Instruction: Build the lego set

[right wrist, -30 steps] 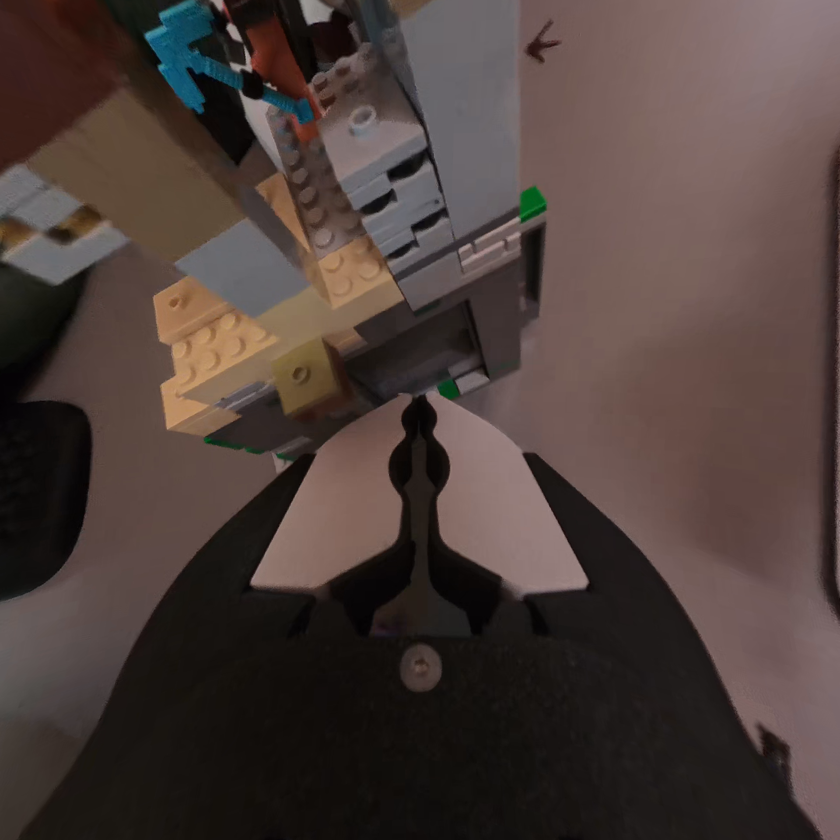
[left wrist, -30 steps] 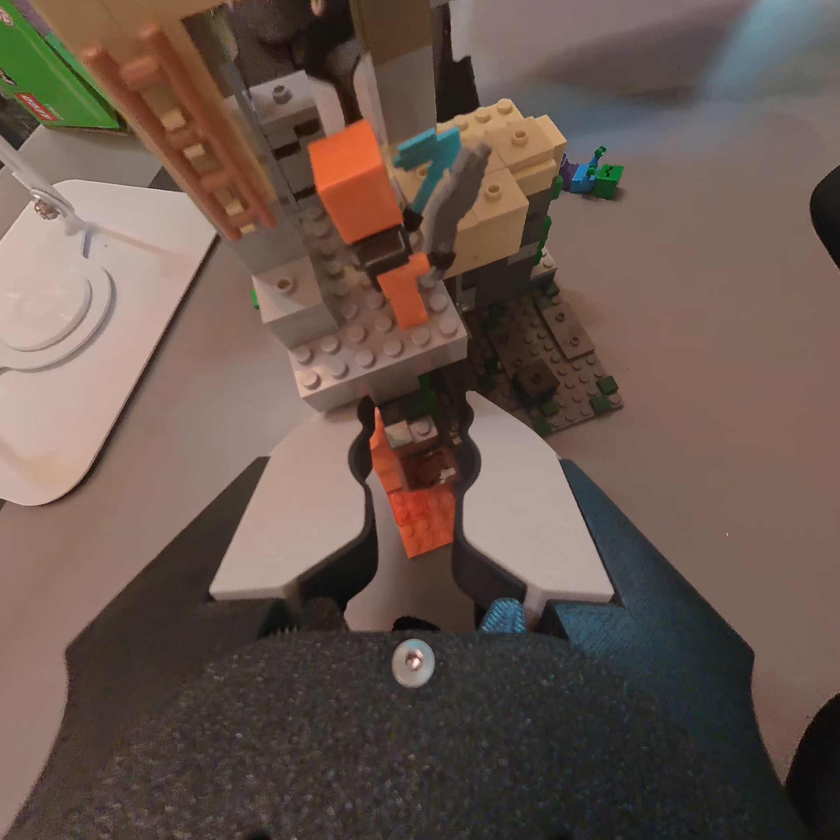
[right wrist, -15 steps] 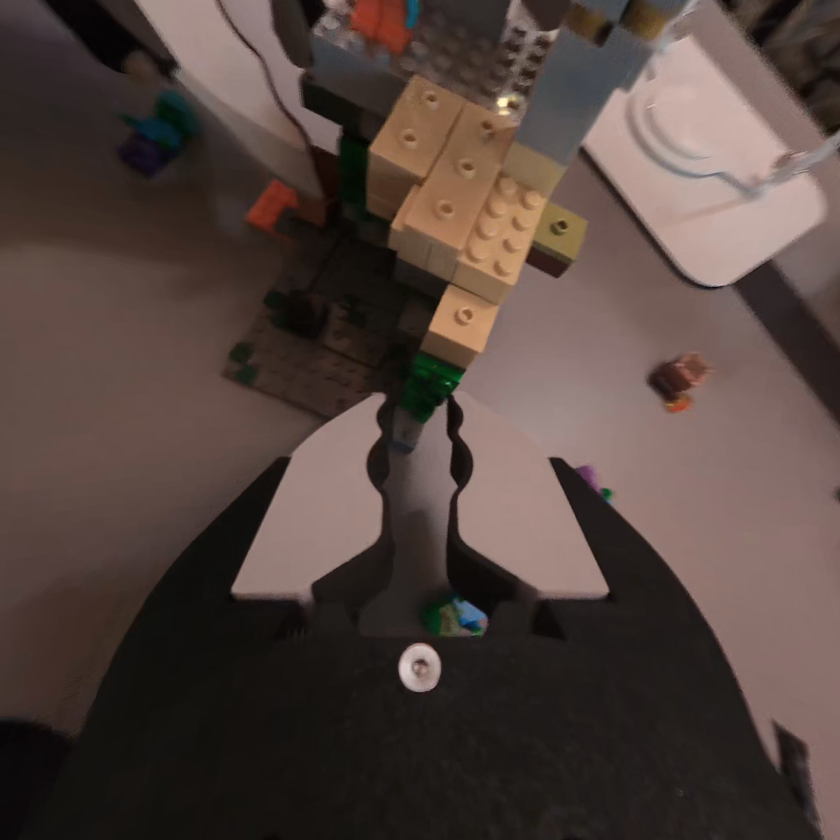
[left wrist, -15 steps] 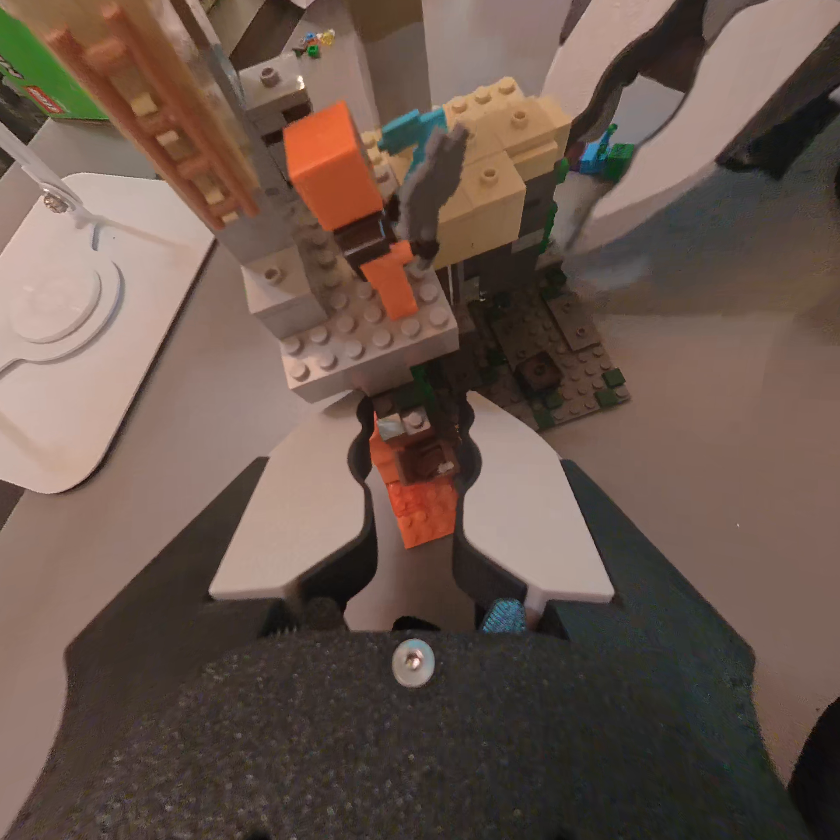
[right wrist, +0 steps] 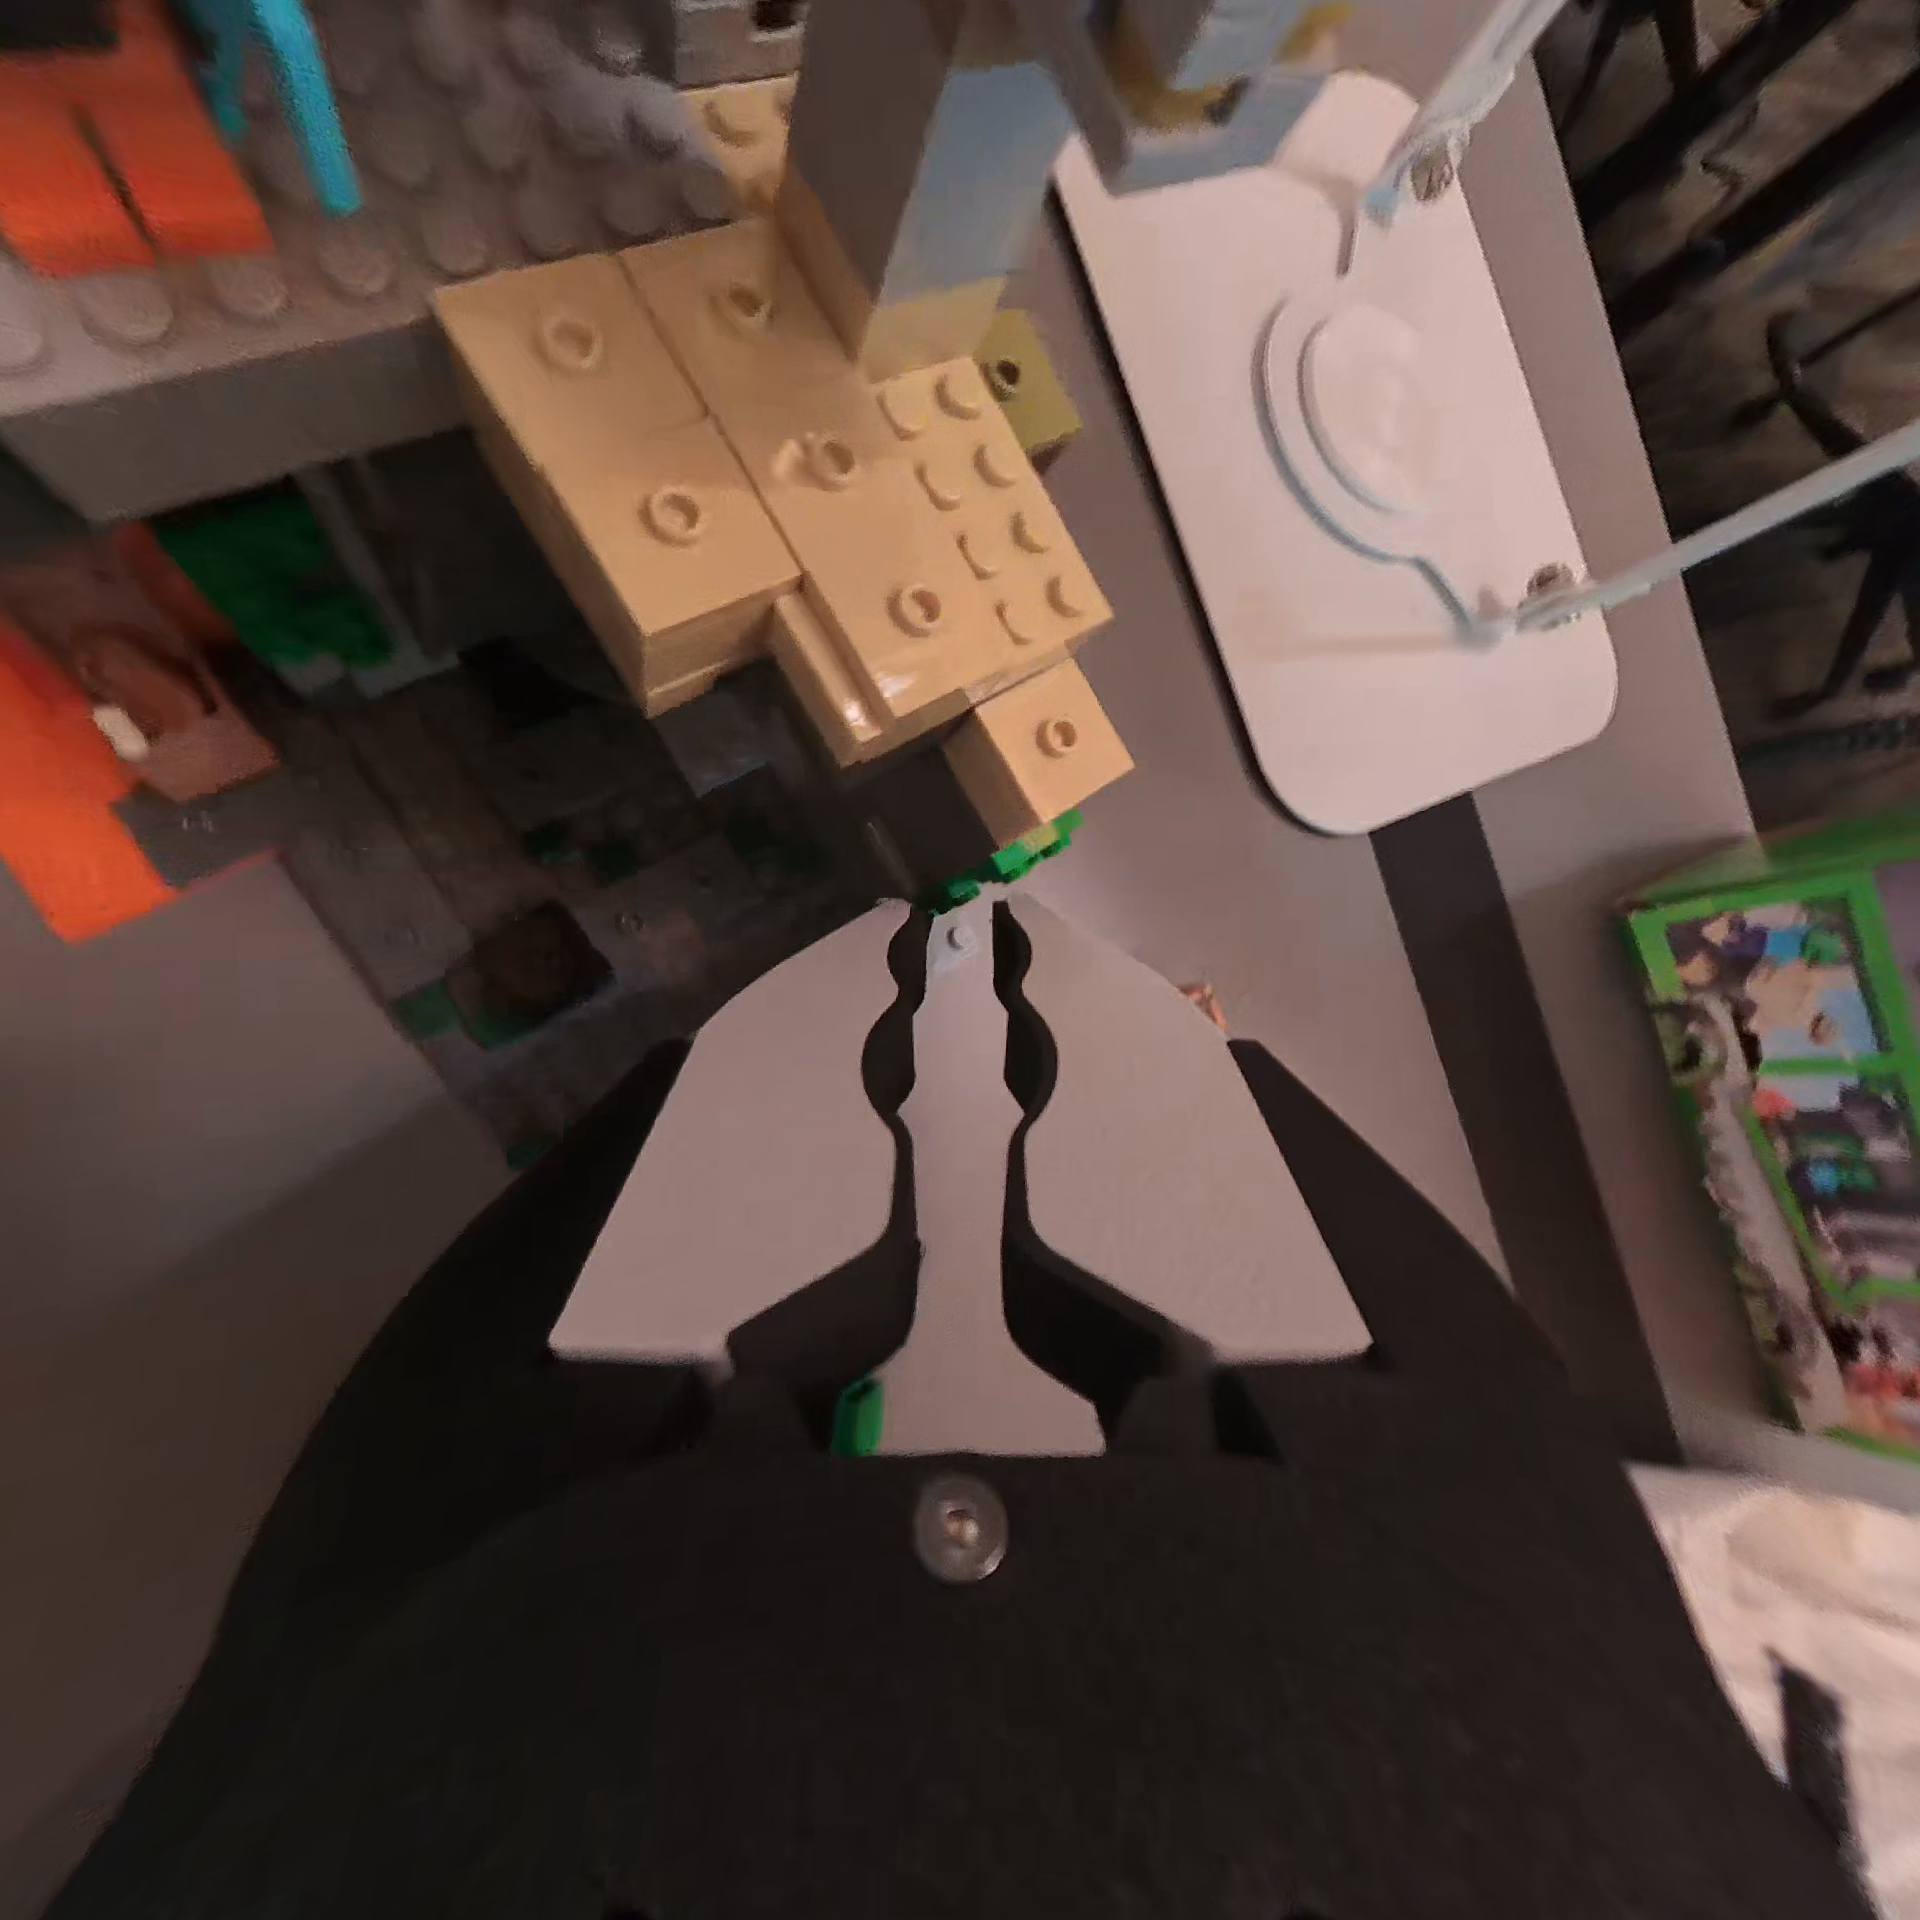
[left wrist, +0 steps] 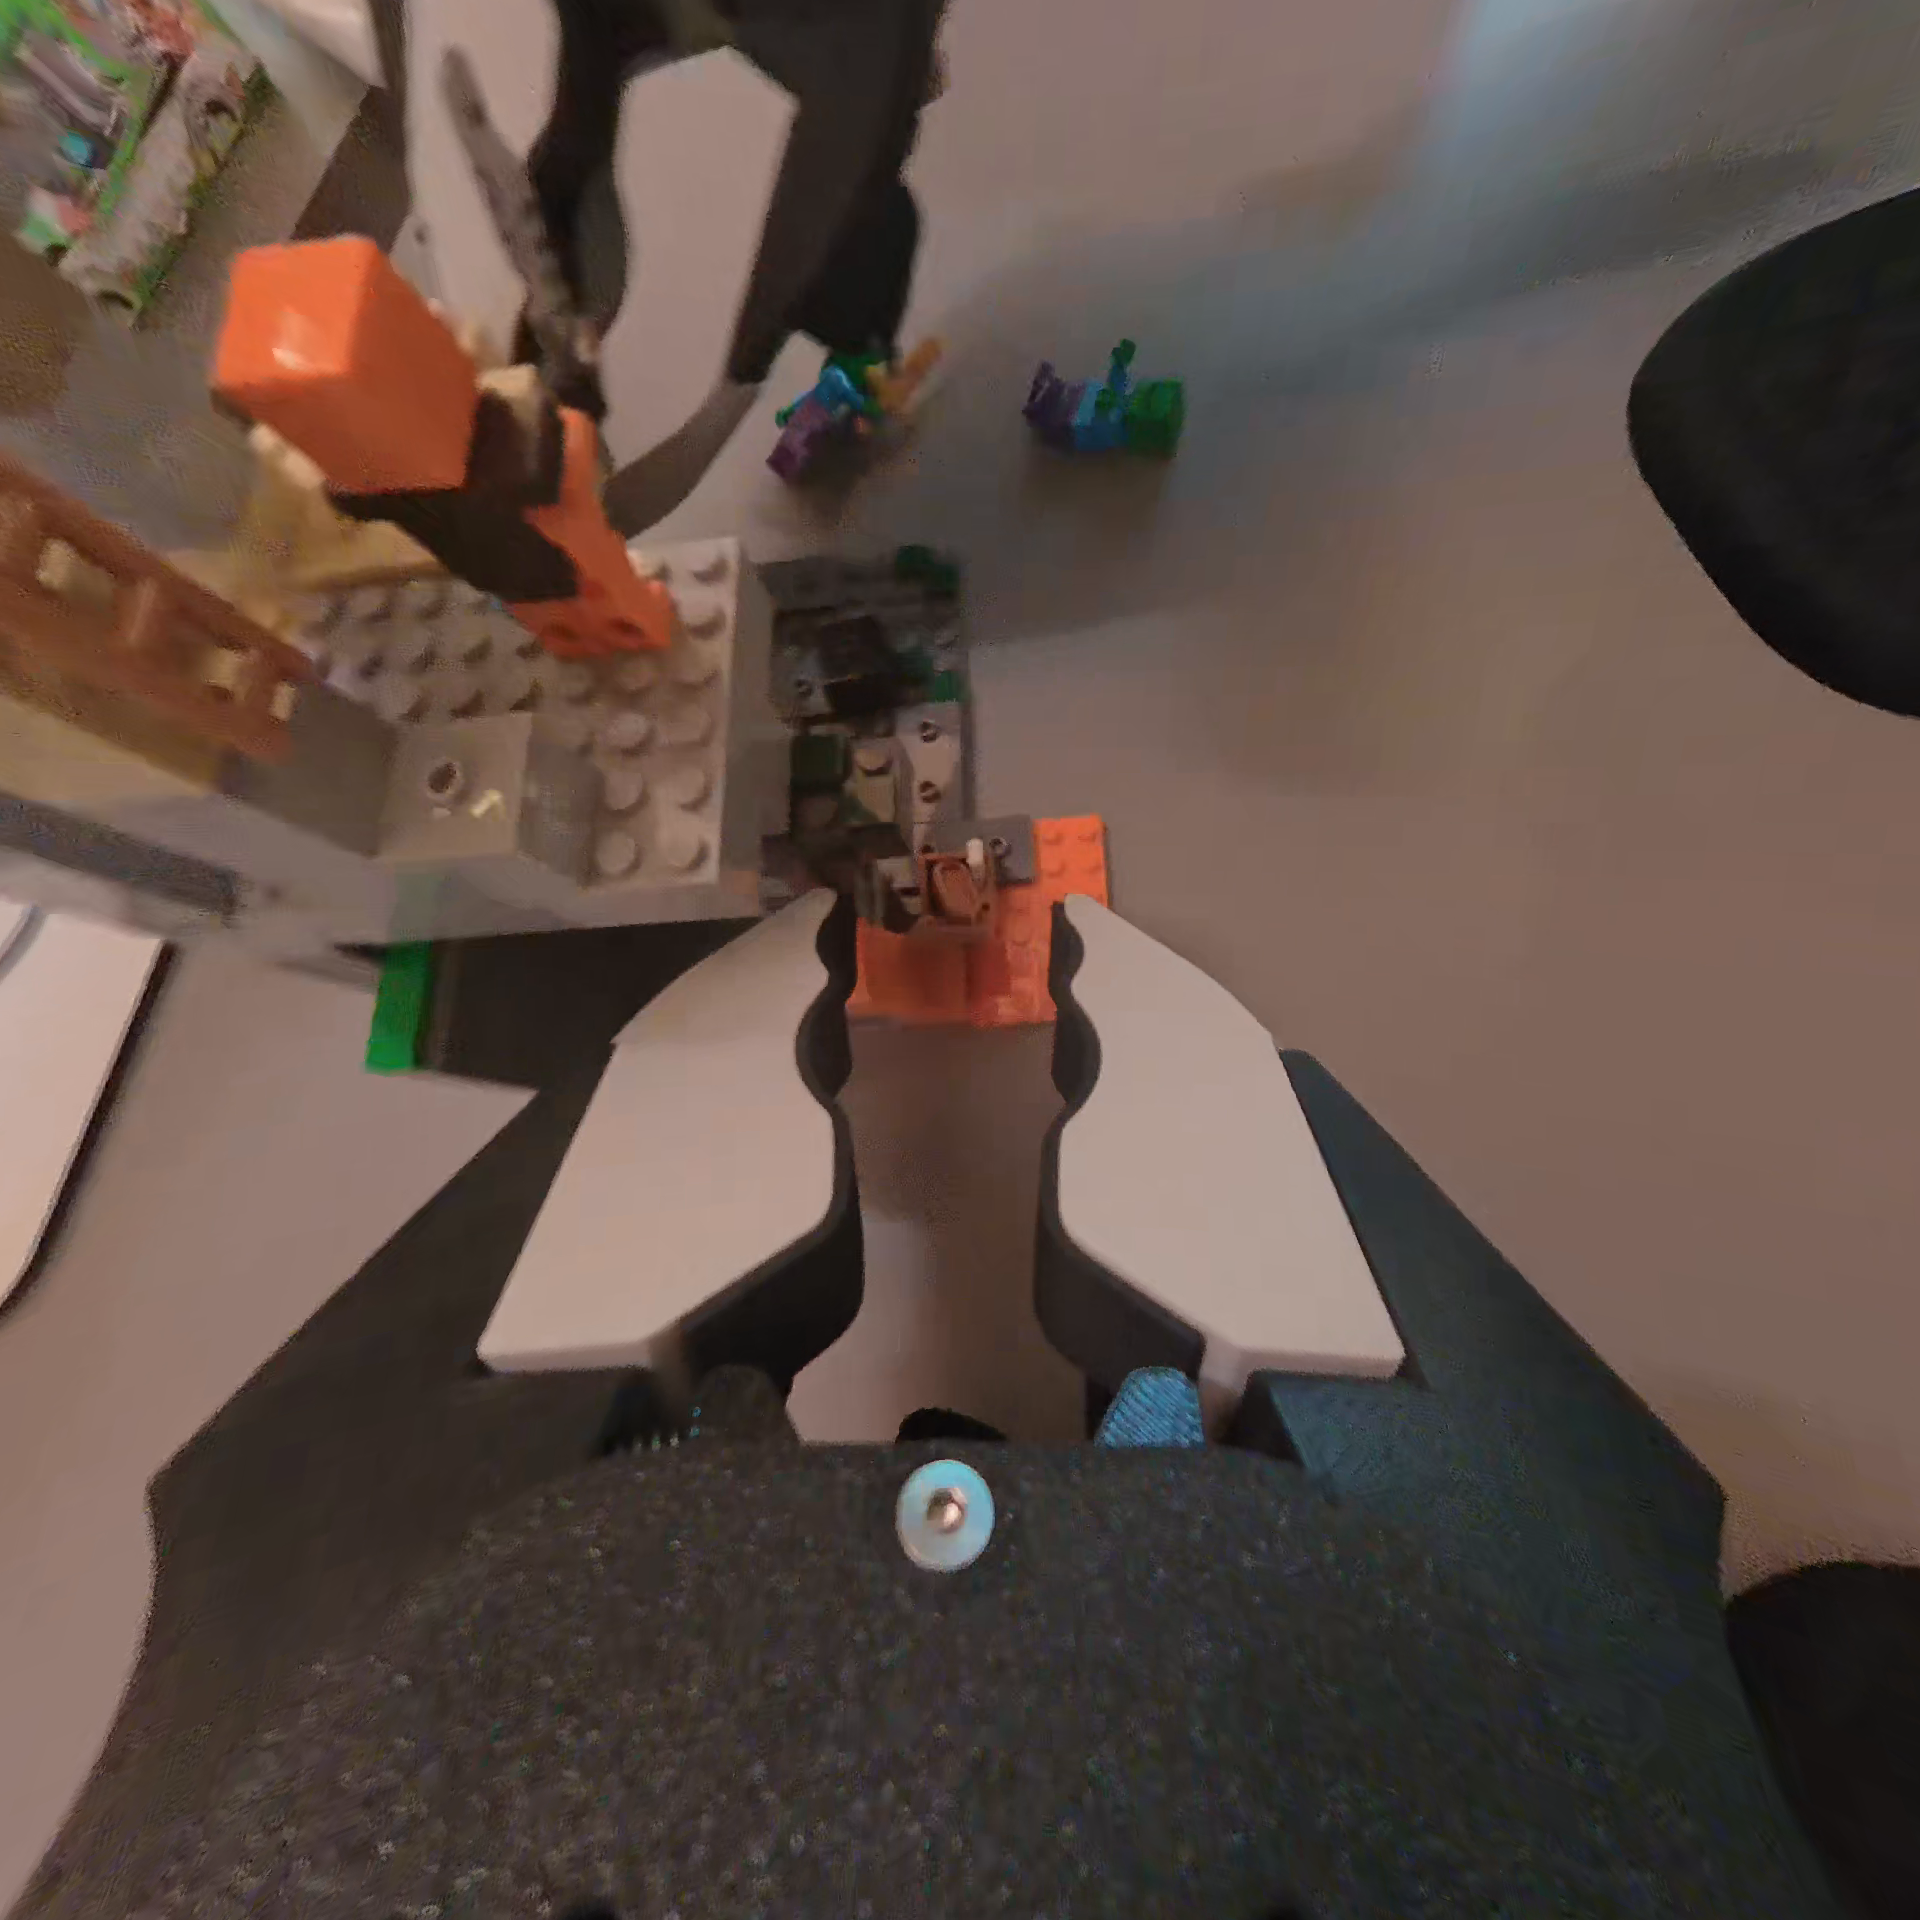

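The lego build stands on the grey table. It has a grey studded platform [left wrist: 623, 727], an orange-headed figure [left wrist: 343, 384], a brown ladder [left wrist: 135, 634], tan blocks [right wrist: 779, 499] and a dark base plate [left wrist: 862, 665]. My left gripper [left wrist: 945, 904] looks down on it, and its fingertips pinch the near edge of the build's orange plate [left wrist: 935, 977]. My right gripper [right wrist: 956, 914] is nearly closed on a small pale piece [right wrist: 961, 938]. That piece sits under a green piece [right wrist: 1023, 857] at the tan corner. The right gripper also shows, blurred, in the left wrist view [left wrist: 727, 208].
A white stand base [right wrist: 1351, 468] lies beside the build. A green lego box [right wrist: 1818, 1143] lies near the table edge. Two loose small figures [left wrist: 1101, 410] [left wrist: 842, 410] lie behind the build. A black object [left wrist: 1787, 468] is at the right. A small green piece [right wrist: 857, 1413] lies under my right gripper. My right fingertips sit around 15 centimetres from my left ones.
My left gripper rose and tilted to look down on the build; the orange plate went from deep between its fingers to their tips. My right gripper swung round to the tan corner and took the pale piece.
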`<state>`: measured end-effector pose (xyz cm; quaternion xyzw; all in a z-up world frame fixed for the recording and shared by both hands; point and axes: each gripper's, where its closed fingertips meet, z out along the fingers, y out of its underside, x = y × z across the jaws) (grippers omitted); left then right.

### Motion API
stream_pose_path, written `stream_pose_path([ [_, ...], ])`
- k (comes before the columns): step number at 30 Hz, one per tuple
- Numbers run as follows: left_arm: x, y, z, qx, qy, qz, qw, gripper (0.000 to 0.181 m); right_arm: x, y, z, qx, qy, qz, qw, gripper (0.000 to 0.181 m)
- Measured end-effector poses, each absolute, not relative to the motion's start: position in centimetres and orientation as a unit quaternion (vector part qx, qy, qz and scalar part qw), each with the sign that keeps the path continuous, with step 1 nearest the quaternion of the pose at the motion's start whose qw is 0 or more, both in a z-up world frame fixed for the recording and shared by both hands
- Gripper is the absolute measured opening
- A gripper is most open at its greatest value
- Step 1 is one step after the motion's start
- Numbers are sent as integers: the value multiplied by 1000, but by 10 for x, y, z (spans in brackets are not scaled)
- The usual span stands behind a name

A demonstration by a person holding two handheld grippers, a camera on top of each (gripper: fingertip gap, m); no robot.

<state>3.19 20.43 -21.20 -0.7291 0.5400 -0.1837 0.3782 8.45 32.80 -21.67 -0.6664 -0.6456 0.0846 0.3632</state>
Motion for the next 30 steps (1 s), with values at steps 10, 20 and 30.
stream_pose_path([
  [10, 63, 203, -221, -711, 555, -191, 386, 35, 39, 363, -218, -644, -650, 150, 374, 11],
  [20, 38, 201, -183, -705, 503, -207, 455, 29, 60, 357, -195, -664, -598, 182, 411, 15],
  [30, -1, 209, -165, -719, 387, -225, 532, 0, 130, 286, -157, -665, -490, 251, 505, 34],
])
